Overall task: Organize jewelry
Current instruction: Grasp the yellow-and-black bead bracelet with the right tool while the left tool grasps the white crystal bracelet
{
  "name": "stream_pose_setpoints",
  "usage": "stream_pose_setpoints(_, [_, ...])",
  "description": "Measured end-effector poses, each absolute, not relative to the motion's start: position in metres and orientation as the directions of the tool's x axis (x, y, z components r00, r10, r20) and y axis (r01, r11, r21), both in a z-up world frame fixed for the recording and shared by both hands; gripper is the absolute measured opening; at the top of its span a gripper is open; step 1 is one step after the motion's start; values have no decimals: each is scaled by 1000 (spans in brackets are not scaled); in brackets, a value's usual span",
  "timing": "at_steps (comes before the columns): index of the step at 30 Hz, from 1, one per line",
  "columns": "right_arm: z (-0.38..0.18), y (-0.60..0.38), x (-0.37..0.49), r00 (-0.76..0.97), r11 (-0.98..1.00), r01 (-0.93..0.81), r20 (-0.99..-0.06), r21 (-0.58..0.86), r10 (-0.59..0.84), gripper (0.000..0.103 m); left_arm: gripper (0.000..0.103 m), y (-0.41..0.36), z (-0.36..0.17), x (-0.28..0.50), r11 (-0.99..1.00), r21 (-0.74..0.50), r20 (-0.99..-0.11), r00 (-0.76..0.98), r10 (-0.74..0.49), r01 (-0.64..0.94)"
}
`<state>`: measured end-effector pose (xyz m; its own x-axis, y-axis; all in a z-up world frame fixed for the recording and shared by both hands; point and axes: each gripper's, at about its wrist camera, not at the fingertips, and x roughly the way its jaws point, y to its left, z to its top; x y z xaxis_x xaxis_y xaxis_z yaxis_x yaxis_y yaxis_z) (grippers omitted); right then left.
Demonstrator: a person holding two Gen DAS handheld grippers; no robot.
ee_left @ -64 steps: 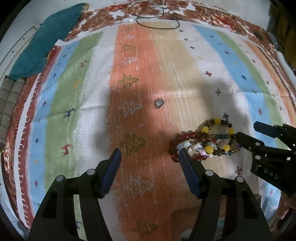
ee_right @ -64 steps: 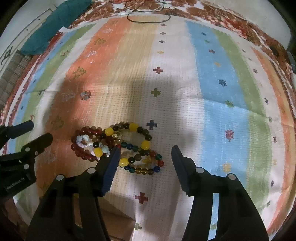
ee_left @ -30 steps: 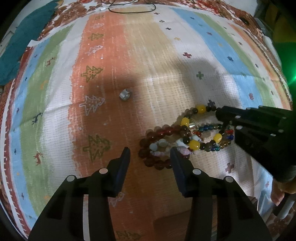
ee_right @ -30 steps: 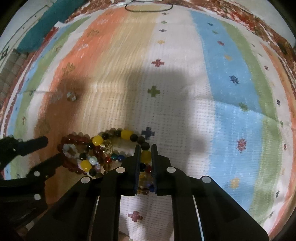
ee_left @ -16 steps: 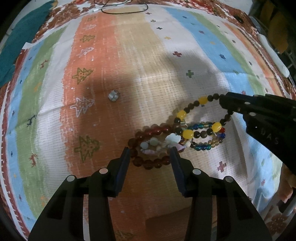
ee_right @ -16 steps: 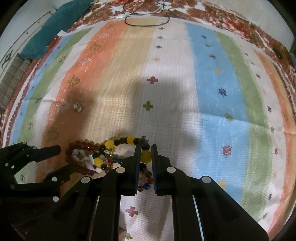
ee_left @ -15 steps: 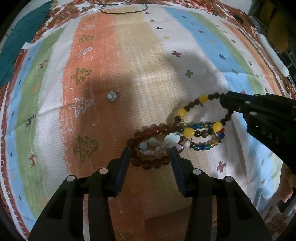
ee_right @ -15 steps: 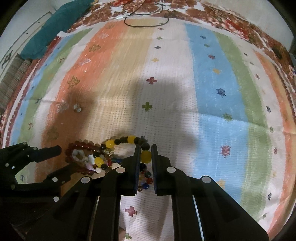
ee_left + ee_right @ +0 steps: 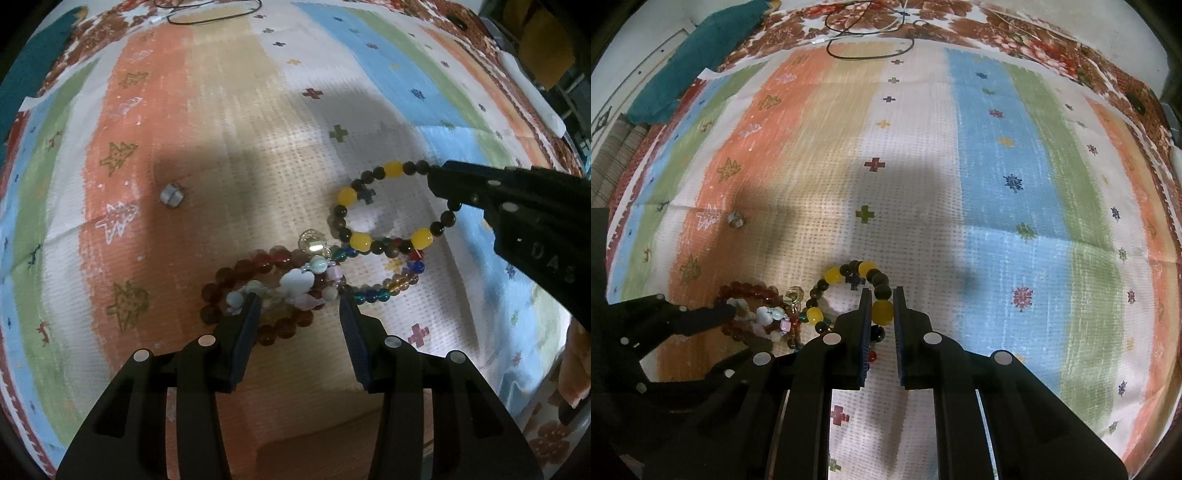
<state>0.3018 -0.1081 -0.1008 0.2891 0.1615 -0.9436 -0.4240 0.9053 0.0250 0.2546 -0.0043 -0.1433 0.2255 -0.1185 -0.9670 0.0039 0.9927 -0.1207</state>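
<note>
A pile of bead bracelets lies on the striped cloth. My right gripper [image 9: 880, 299] is shut on the yellow-and-dark bead bracelet [image 9: 846, 275] and holds it lifted off the pile; the same bracelet [image 9: 369, 177] shows in the left wrist view, with the right gripper [image 9: 437, 179] at its right side. My left gripper [image 9: 297, 306] is partly open, its fingers straddling the pale stone bracelet [image 9: 295, 284] and the dark red bracelet [image 9: 236, 269]. A multicolour bracelet [image 9: 384, 288] lies beside them. A small silver ring [image 9: 172, 192] lies apart to the left.
A black cord [image 9: 868, 40] loops at the cloth's far edge. A teal cloth [image 9: 694, 55] lies at the far left, with a woven mat [image 9: 613, 162] beside it. A wooden surface [image 9: 332, 443] shows under the left gripper.
The right gripper has pulled the yellow-and-dark bracelet up and away from the pile, to the right. The left gripper has moved closer over the pale and red bracelets.
</note>
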Motion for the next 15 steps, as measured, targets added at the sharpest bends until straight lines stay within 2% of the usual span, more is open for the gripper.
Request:
stream_pose_setpoints(6, [-103,-110,303,282,908,-419,-946,27,158,12,45,-9,-156,261,994,-108,-973,204,-106,2])
stream_pose_setpoints(8, [-103,-109,303,281,907,-421,-946,28,159,12,41,-7,-158,263,995,-101,-974,206,-98,-6])
stream_pose_setpoints(9, [-103,-109,303,281,906,-422,-946,28,160,12,35,-6,-158,264,995,-103,-973,208,-99,-11])
stream_pose_setpoints(15, [-105,-108,304,276,904,-427,-948,25,157,12,25,-4,-155,264,992,-129,-969,213,-123,-12])
